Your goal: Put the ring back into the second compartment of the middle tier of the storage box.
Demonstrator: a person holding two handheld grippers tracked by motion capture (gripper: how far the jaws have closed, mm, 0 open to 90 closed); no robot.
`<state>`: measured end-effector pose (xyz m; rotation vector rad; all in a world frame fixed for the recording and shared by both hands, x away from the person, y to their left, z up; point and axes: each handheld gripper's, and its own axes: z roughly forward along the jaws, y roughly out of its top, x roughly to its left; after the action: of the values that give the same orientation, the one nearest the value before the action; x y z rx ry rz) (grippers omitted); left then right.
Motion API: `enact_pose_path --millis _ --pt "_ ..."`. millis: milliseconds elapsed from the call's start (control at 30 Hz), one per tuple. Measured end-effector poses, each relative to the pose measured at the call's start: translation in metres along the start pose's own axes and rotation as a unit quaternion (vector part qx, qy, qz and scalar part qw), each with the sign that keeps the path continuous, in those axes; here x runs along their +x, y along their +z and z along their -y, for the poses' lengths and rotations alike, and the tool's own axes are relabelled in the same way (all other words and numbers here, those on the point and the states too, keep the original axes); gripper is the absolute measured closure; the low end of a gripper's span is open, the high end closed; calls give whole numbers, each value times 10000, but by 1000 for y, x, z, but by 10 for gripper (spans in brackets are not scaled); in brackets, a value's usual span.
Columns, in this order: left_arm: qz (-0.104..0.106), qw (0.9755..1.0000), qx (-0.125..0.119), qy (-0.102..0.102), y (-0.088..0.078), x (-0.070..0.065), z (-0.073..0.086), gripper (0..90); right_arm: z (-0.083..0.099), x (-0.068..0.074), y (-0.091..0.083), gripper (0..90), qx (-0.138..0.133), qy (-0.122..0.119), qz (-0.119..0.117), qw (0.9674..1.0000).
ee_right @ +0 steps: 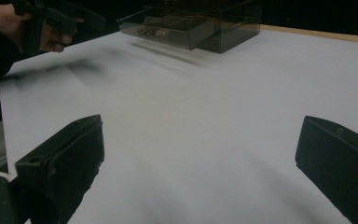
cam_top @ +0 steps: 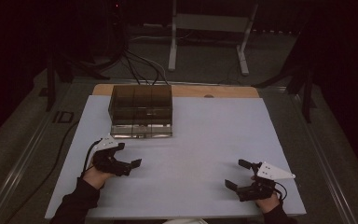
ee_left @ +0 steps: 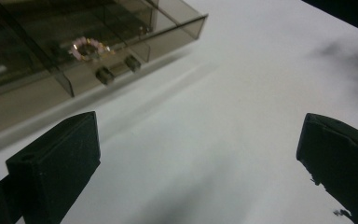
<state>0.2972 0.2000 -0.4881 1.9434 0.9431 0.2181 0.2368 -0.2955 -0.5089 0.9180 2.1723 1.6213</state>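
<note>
Smoked-plastic drawer organizer sits at the far left-centre of the white counter, bottom drawer pulled partly out toward the person. Inside that drawer: a small pink beaded ring-shaped item, maybe a bracelet; other contents too dim to tell. Left hand-held gripper hovers near the organizer's front, jaws spread wide, nothing between them. Right hand-held gripper at the near right of the counter, well apart from the organizer, jaws also wide and empty.
</note>
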Motion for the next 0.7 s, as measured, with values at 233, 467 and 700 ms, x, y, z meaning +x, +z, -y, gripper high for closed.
enact_pose_path --millis 233,467,700 --pt "-129 9999 2 32 -1 -4 17 10 0 0 0 10 -7 -6 5 10000" --pt "-231 9997 -89 51 -9 -7 27 10 0 0 0 10 -1 0 8 10000" --pt "-307 9995 4 92 -16 -9 36 10 0 0 0 10 10 -7 7 10000"
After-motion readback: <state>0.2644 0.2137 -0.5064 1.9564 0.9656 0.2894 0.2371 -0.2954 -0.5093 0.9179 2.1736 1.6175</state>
